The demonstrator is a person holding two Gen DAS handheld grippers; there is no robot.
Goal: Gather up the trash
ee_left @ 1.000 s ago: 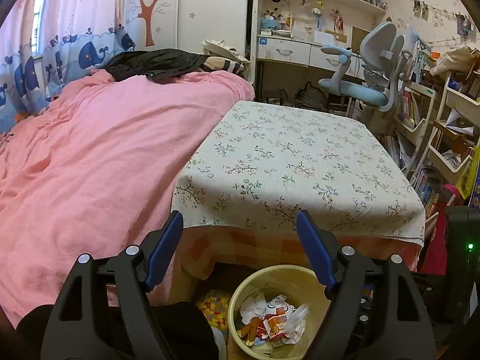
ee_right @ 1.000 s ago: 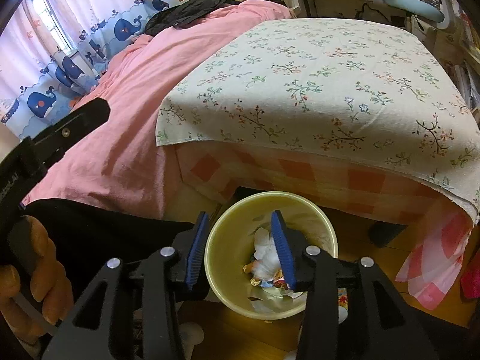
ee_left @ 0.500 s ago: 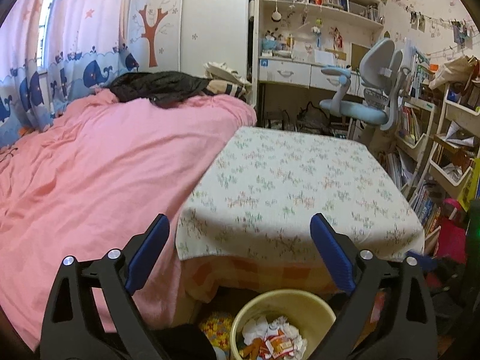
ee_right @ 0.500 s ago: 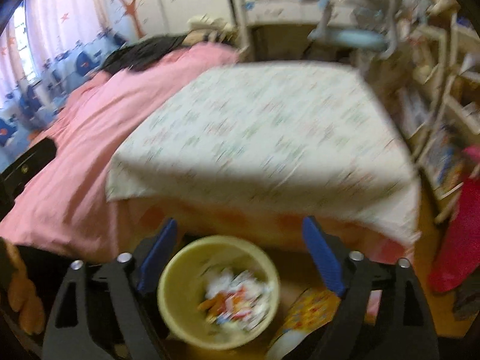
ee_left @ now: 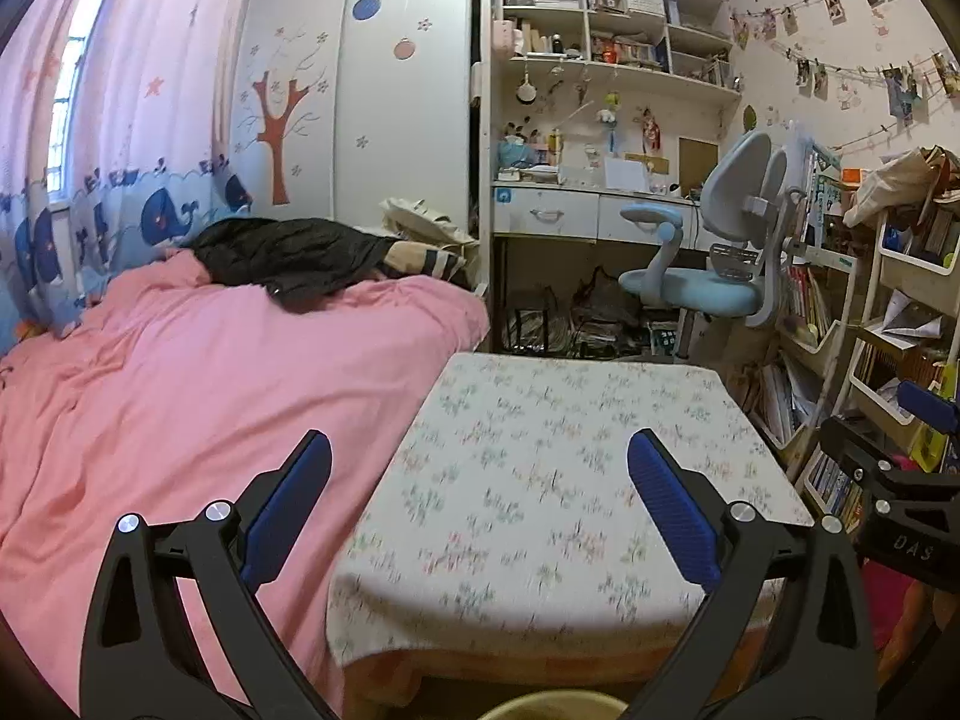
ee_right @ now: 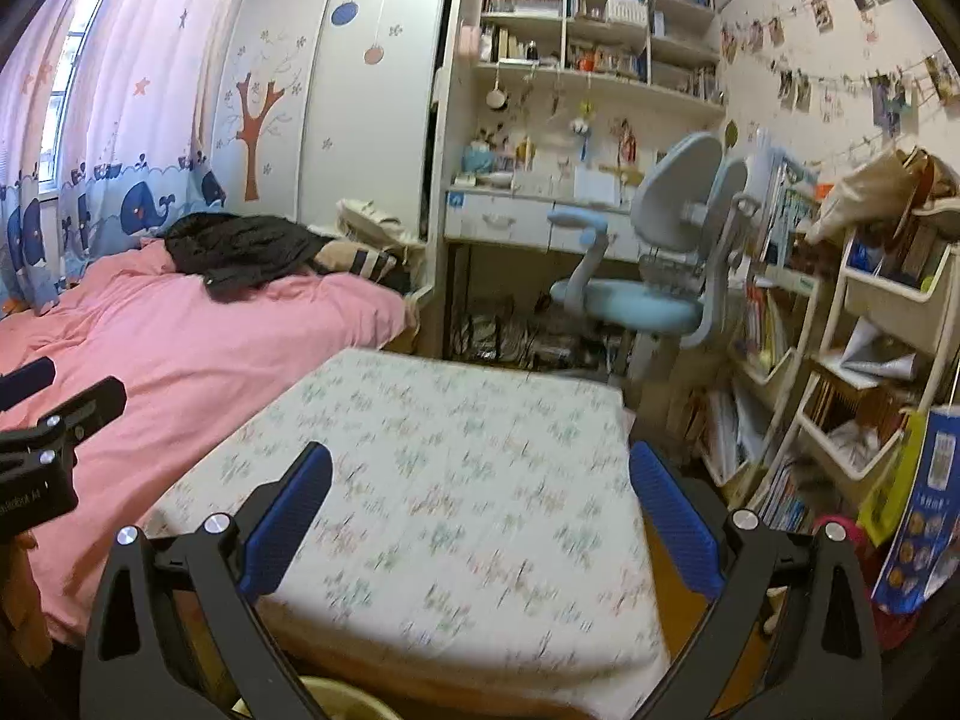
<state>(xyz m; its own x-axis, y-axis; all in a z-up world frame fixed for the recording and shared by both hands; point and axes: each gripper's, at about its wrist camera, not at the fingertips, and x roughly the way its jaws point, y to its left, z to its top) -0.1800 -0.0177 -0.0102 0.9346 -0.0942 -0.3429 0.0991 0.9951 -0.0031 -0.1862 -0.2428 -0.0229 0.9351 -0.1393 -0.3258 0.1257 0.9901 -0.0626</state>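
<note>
1. Left wrist view: the left gripper is seen with its blue-padded fingers spread wide; its jaws have just been opening, and nothing is held between them. The fingers are raised above the near edge of a low table covered with a floral tablecloth, with no contact visible.
2. Same view: only the rim of the yellow trash bin is visible, at the bottom edge of the frame, below the table's near edge and between the gripper's arms. Its contents cannot be seen.
3. Same view: a bed with a pink duvet is recorded just beside the table on the left, with a black garment lying at its far end. A blue desk chair stands beyond the table, before a white desk. The right gripper is partly visible at the right edge.
4. Right wrist view: the right gripper is likewise seen with fingers spread wide; its jaws have just been opening, and nothing lies between them. The tablecloth is seen past the fingers, blurred.
5. Same view: a sliver of the trash bin is noted at the bottom edge, under the table's near corner.
6. Same view: the left gripper is partly seen at the left edge, over the duvet. Cluttered bookshelves are recorded to the right of the table.
</note>
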